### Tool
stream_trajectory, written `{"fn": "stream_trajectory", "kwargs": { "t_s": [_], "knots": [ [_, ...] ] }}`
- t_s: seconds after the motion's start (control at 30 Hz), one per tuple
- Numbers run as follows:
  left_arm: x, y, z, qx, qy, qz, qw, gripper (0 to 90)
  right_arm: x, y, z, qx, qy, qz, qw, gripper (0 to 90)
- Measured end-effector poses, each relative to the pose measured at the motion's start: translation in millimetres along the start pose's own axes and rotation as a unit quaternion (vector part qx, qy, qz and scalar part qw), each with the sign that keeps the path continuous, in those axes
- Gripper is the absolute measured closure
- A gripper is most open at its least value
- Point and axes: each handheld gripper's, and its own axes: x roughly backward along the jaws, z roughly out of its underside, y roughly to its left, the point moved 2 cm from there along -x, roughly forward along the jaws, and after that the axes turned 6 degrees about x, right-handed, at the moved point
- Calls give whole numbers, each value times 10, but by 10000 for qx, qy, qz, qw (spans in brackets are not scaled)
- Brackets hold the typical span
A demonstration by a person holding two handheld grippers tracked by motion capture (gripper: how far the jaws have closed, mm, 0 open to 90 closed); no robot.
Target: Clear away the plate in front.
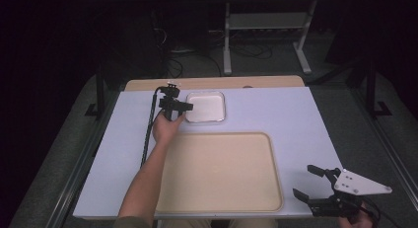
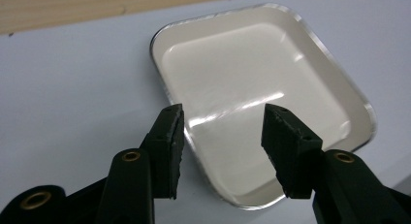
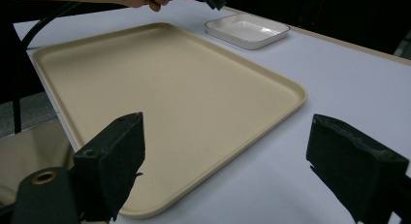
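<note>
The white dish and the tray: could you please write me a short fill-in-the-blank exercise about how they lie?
1. The white dish lies on the table, just beyond the far edge of the beige ____.
2. The left hand-held gripper has its jaws astride the dish's ____.
3. The inside of the dish is ____.
4. The right hand-held gripper has its jaws ____, with nothing between them.

Missing words: tray; rim; empty; open
</note>
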Motion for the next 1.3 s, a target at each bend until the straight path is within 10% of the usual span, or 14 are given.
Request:
{"fn": "stream_trajectory", "kwargs": {
  "t_s": [0.23, 0.43, 1.0, 1.17, 1.3],
  "knots": [
    [-109, 92, 28, 255, 146, 8, 9996, 549, -3, 8, -2, 31, 6, -29, 10000, 129],
    [-187, 205, 54, 935, 406, 121, 9947, 632, -5, 5, 0, 23, 14, -60, 10000, 129],
    [-290, 158, 65, 1172, 312, -3, 9926, 828, 0, 8, 4, 30, 33, -71, 10000, 129],
    [-313, 218, 74, 1771, 291, 397, 9830, 883, 6, 10, 5, 25, 25, -74, 10000, 129],
    [-314, 205, 72, 1859, 278, 376, 9815, 886, 14, 11, 5, 26, 13, -74, 10000, 129]
  ]
}}
